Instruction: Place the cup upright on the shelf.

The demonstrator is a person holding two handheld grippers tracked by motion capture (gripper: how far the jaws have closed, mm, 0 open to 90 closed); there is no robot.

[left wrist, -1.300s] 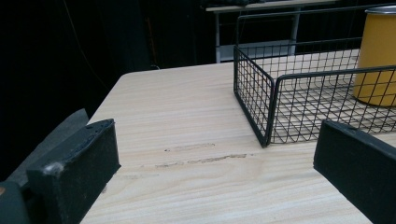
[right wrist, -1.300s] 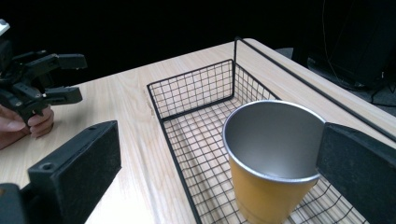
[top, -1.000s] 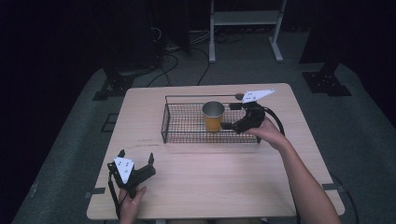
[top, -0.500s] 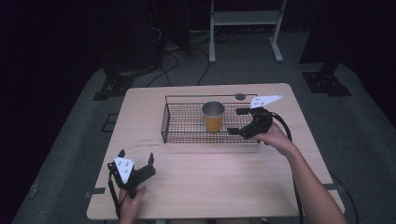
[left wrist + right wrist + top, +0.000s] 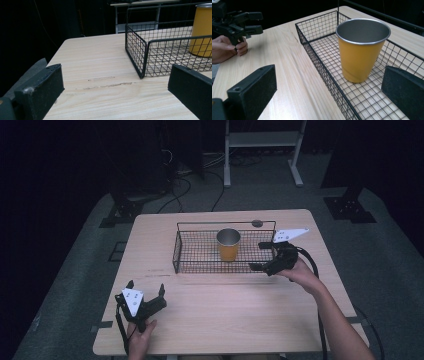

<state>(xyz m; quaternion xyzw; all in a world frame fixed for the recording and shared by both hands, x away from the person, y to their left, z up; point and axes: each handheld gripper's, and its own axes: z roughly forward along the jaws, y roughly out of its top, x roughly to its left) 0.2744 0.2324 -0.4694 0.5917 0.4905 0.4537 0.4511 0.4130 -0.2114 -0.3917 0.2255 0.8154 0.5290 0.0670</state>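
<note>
dark floor and cables surround our pale wooden table [image 5: 225,320], where a black wire basket [image 5: 200,252] sits toward the far side with a yellow metal cup [image 5: 228,245] standing upright inside it, nearer its right half. a second ago our right gripper [image 5: 264,255] was up against the cup inside the basket; since then it has drawn back toward the basket's right end, and now its jaws stand wide apart with nothing between them. from the right gripper view the cup [image 5: 362,50] stands free on the mesh between the two open jaws but farther off, touched by neither. we read this as the release just finished: the cup is placed in the basket and the hand is backing away. our left gripper [image 5: 145,295] rests at the near left of the table, well apart from the basket, in the same spot as before, its jaws also spread wide and holding nothing; its own view looks past them at the basket's corner [image 5: 142,62]. what seems left is only to clear the right gripper from the basket rim without catching the wire.
</note>
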